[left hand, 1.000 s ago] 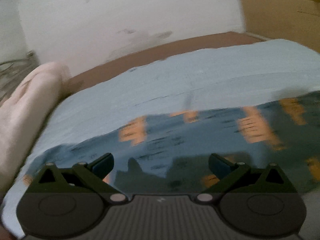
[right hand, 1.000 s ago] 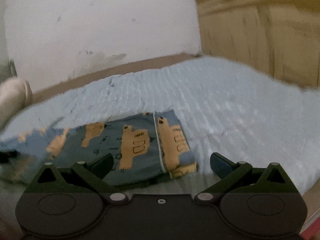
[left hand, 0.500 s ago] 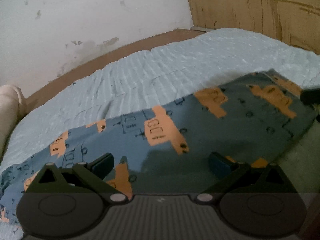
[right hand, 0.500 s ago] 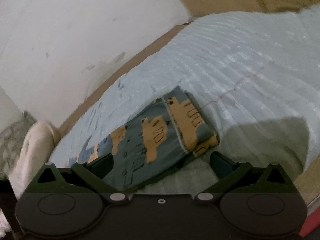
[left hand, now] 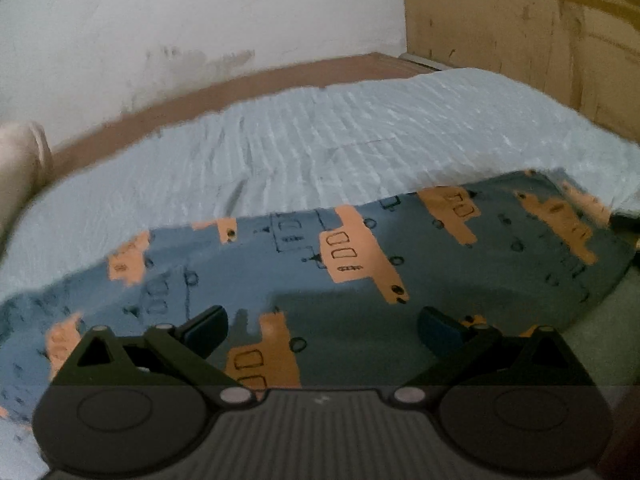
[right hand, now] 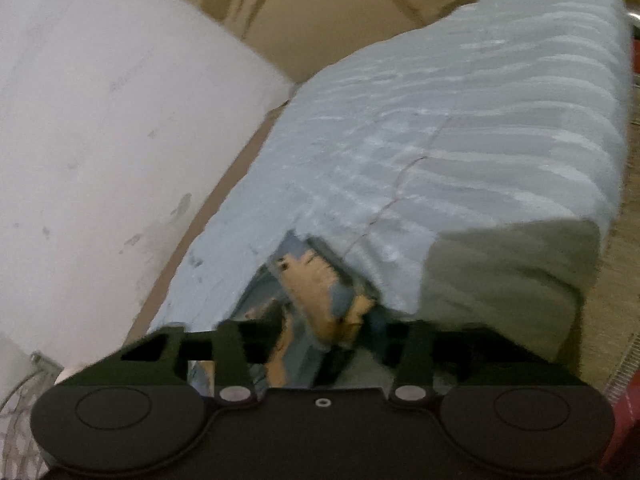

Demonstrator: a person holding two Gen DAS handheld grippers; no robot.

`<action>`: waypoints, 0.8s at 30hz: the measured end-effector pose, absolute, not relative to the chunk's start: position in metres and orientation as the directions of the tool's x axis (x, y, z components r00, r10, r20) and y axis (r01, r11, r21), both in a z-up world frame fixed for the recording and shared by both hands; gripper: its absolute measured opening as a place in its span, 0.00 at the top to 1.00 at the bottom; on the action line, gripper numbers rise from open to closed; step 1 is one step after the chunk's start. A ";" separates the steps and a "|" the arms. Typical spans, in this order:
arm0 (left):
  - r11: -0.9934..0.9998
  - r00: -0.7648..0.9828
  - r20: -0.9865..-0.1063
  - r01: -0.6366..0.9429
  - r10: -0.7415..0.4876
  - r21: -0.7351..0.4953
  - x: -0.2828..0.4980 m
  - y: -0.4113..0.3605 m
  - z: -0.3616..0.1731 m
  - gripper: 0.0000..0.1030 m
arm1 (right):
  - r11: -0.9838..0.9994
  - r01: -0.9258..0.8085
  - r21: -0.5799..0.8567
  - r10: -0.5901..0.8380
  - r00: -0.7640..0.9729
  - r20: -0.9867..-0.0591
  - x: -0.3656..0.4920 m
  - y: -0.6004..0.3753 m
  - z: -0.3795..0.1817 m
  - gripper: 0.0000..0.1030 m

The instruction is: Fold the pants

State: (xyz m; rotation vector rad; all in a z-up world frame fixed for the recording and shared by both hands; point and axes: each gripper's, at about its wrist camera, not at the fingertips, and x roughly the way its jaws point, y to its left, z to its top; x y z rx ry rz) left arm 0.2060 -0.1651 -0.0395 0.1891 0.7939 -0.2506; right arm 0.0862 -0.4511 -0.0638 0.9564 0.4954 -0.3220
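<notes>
The right hand-held gripper point(right hand: 324, 330), wide open a second earlier, was closing on the end of the pants point(left hand: 360, 264) lying on the bed point(left hand: 320, 148), readying a fold, while the left hand-held gripper point(left hand: 322, 326) hovered open.

Pants: blue cloth pants point(left hand: 400, 280) with orange vehicle prints, soft and matt, lying along the near edge of the bed.
Bed cover: pale blue quilted cover point(left hand: 340, 152), cloth, matt, with ribbed stitched rows, slightly rough to look at.
Bed frame: brown wooden rim point(left hand: 240, 84) at the far edge, smooth and matt.
Wall: white plaster wall point(left hand: 200, 20), matt, with grey scuffed stains.
Panel: yellowish wooden panel point(left hand: 520, 28) at the far right corner, visible grain, dull finish.
Left gripper: black plastic left gripper point(left hand: 322, 324), matt, ribbed body.
Right gripper: black plastic right gripper point(right hand: 320, 328), smooth, slight sheen; its jaws are closing with the pants cloth between them.
</notes>
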 end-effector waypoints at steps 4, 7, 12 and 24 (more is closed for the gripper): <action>0.947 0.590 -0.749 0.280 -0.300 -0.158 0.225 -0.144 -0.036 0.01 | 0.613 0.482 0.626 -0.096 0.832 -0.546 0.092 -0.444 -0.056 0.82; 0.912 0.525 -0.746 0.248 -0.409 -0.326 0.241 -0.126 -0.035 0.01 | 0.731 0.429 0.530 -0.123 0.847 -0.517 0.099 -0.427 -0.039 0.85; 0.795 0.500 -0.632 0.230 -0.592 -0.562 0.255 -0.095 -0.021 0.01 | 0.905 0.254 0.342 -0.081 0.891 -0.447 0.112 -0.380 -0.006 0.85; 0.753 0.516 -0.591 0.178 -0.620 -0.634 0.246 -0.063 -0.027 0.01 | 0.977 -0.157 0.146 0.212 0.807 -0.551 0.124 -0.263 -0.031 0.86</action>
